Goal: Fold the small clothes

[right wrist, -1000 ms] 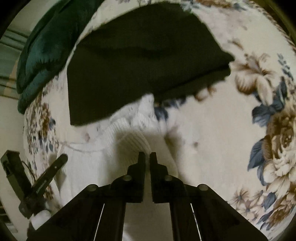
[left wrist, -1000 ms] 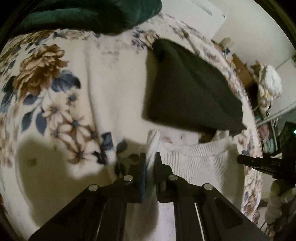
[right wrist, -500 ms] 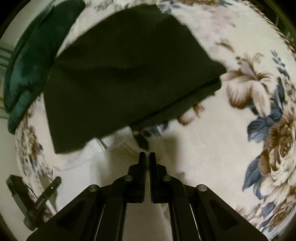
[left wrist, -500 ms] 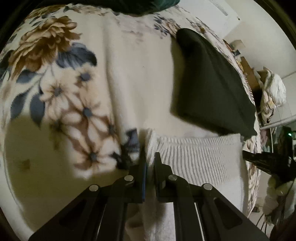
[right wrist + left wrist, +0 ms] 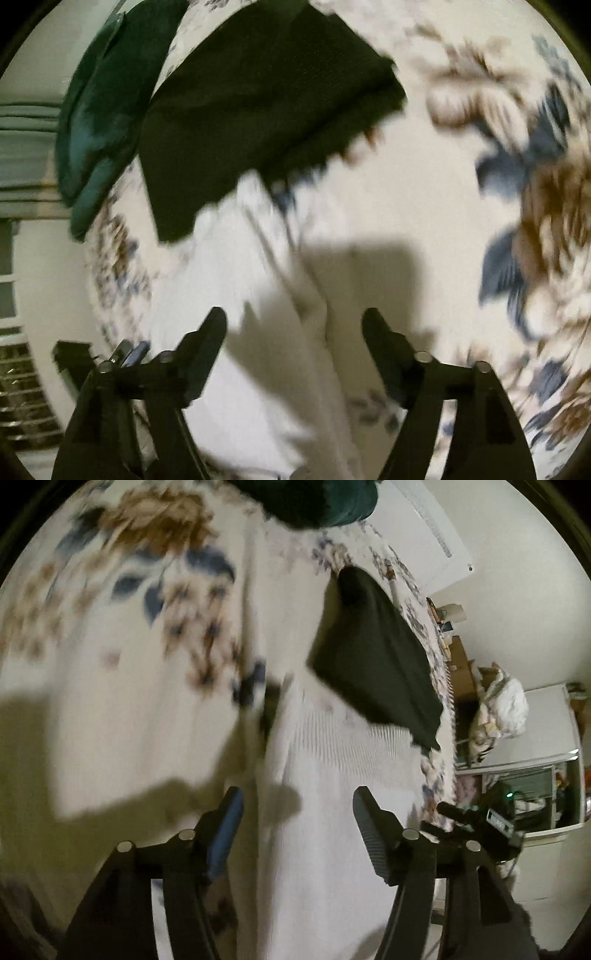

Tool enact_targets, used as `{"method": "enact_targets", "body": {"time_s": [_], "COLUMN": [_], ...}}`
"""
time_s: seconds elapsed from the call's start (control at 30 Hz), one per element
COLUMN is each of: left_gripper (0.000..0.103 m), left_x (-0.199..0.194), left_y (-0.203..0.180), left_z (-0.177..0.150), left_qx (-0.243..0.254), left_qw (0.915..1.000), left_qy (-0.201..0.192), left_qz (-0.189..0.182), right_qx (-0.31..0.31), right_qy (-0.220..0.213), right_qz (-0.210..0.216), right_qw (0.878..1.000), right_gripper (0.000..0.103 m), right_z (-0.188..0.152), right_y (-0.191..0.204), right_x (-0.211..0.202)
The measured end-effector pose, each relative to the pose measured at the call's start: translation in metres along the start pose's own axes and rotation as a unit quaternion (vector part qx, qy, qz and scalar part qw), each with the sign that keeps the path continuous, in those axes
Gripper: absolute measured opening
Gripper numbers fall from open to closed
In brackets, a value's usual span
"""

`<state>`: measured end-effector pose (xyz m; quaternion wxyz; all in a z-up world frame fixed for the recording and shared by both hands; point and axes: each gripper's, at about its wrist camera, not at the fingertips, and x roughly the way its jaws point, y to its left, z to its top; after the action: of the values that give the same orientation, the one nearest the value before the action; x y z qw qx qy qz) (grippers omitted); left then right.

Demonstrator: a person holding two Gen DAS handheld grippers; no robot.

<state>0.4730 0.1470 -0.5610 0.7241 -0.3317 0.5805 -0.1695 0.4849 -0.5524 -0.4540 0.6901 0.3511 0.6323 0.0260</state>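
Floral fleece, cream with brown and blue blooms, covers the bed (image 5: 129, 686) under everything I work on. Against its far edge sits a dark green cushion (image 5: 96, 122), and nearer to me a folded black garment (image 5: 258, 92) lies flat, its near corner touching or slightly overlapping the piece I am folding. That piece is a white ribbed knit (image 5: 332, 775), spread on the blanket directly below both tools and running back toward me; a raised crease or doubled edge runs lengthwise through it in the right view.

I judge it soft, light and limp: it will sag and stretch under its own weight rather than hold a line, and the loose ribbing could snag or drag against the fleece. Its corners and the thick ribbed band look like the best places to pinch, one corner per tool, so the fold stays square.

My left gripper (image 5: 297, 812) hangs over the knit with its jaws spread wide, grasping nothing. My right gripper (image 5: 293, 332) is likewise spread wide above the crease, empty.
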Motion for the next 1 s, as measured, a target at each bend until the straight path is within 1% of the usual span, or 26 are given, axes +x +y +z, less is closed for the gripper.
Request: {"method": "enact_targets", "body": {"time_s": [0.07,0.1,0.17,0.2,0.27,0.3,0.37,0.4,0.47,0.5,0.53,0.57,0.6,0.67,0.73,0.8,0.9,0.97,1.0], "left_gripper": [0.059,0.059,0.059,0.059,0.06,0.062,0.062,0.062,0.062,0.06,0.056,0.045,0.024,0.022,0.021,0.02,0.02,0.02,0.02], "left_x": [0.005,0.008,0.016,0.025,0.038,0.042,0.048,0.048,0.049,0.048,0.046,0.044,0.039,0.031,0.021,0.013,-0.003,-0.019,-0.023], "left_y": [0.008,0.012,0.02,0.023,0.026,0.027,0.029,0.028,0.026,0.022,0.018,0.013,0.006,-0.006,-0.018,-0.033,-0.06,-0.082,-0.084], "left_z": [-0.011,-0.017,-0.028,-0.031,-0.034,-0.034,-0.031,-0.03,-0.026,-0.024,-0.023,-0.023,-0.021,-0.02,-0.019,-0.019,-0.018,-0.01,-0.008], "left_qx": [-0.016,-0.025,-0.039,-0.046,-0.052,-0.055,-0.064,-0.068,-0.074,-0.071,-0.067,-0.061,-0.049,-0.036,-0.022,0.0,0.035,0.054,0.059], "left_qw": [0.9997,0.9993,0.998,0.9973,0.9956,0.9952,0.9932,0.9926,0.9919,0.9927,0.9936,0.9948,0.9964,0.9976,0.9984,0.999,0.9985,0.9973,0.9968], "left_qy": [0.011,0.018,0.032,0.041,0.053,0.056,0.057,0.058,0.051,0.042,0.036,0.027,0.014,-0.001,-0.013,-0.02,-0.032,-0.042,-0.045], "left_qz": [-0.015,-0.019,-0.037,-0.04,-0.057,-0.058,-0.078,-0.082,-0.09,-0.087,-0.083,-0.077,-0.067,-0.058,-0.05,-0.039,-0.027,-0.028,-0.029], "right_qx": [-0.008,-0.01,-0.007,-0.002,0.008,0.012,0.016,0.016,0.018,0.017,0.016,0.015,0.013,-0.001,0.0,-0.006,-0.023,-0.034,-0.039], "right_qy": [0.029,0.04,0.074,0.086,0.111,0.124,0.142,0.153,0.167,0.171,0.174,0.174,0.171,0.16,0.147,0.128,0.106,0.088,0.08], "right_qz": [0.023,0.028,0.054,0.067,0.103,0.124,0.157,0.172,0.187,0.188,0.187,0.186,0.185,0.182,0.178,0.171,0.164,0.169,0.172], "right_qw": [0.999,0.999,0.996,0.994,0.988,0.984,0.977,0.973,0.968,0.967,0.967,0.967,0.967,0.97,0.973,0.977,0.98,0.981,0.981], "right_gripper": [0.091,0.091,0.092,0.092,0.092,0.092,0.092,0.092,0.092,0.093,0.093,0.091,0.088,0.052,0.043,0.038,0.036,0.035,0.035], "right_z": [-0.017,-0.026,-0.043,-0.048,-0.057,-0.062,-0.065,-0.066,-0.067,-0.067,-0.067,-0.067,-0.067,-0.068,-0.07,-0.074,-0.079,-0.08,-0.077], "right_y": [-0.014,-0.017,-0.03,-0.033,-0.041,-0.042,-0.043,-0.042,-0.037,-0.035,-0.032,-0.03,-0.026,-0.017,-0.011,-0.006,0.006,0.018,0.021], "right_x": [0.006,0.011,0.026,0.034,0.051,0.063,0.077,0.085,0.102,0.108,0.113,0.116,0.118,0.117,0.113,0.101,0.074,0.05,0.037]}}
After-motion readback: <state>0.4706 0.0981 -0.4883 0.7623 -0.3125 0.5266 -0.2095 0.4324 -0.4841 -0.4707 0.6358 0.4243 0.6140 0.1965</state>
